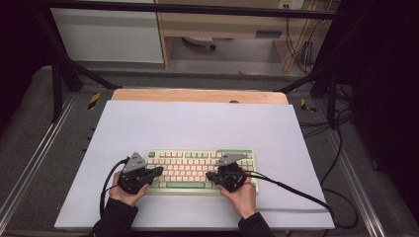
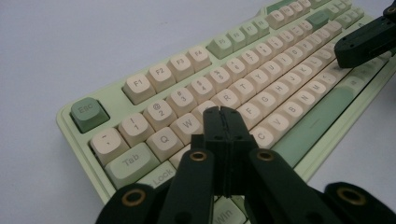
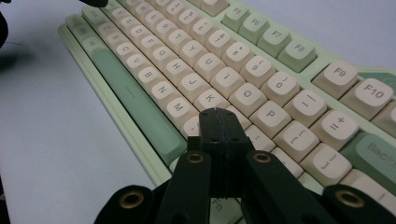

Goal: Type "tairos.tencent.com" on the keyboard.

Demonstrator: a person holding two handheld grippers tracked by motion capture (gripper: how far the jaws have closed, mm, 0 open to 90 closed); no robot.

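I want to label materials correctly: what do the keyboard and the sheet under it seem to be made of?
The keyboard looks like plastic: smooth cream and green keycaps with a soft sheen and printed letters, in a pale green case. The sheet looks like matte pale lilac paper or board, flat and without glare; which one I cannot tell.

The keyboard (image 1: pixel 200 170) lies on the surface (image 1: pixel 197 123) near its front edge, midway between the side edges. The left tool (image 1: pixel 157 171) sits over the keyboard's left end, the right tool (image 1: pixel 209 175) over its right half, tips facing inward.
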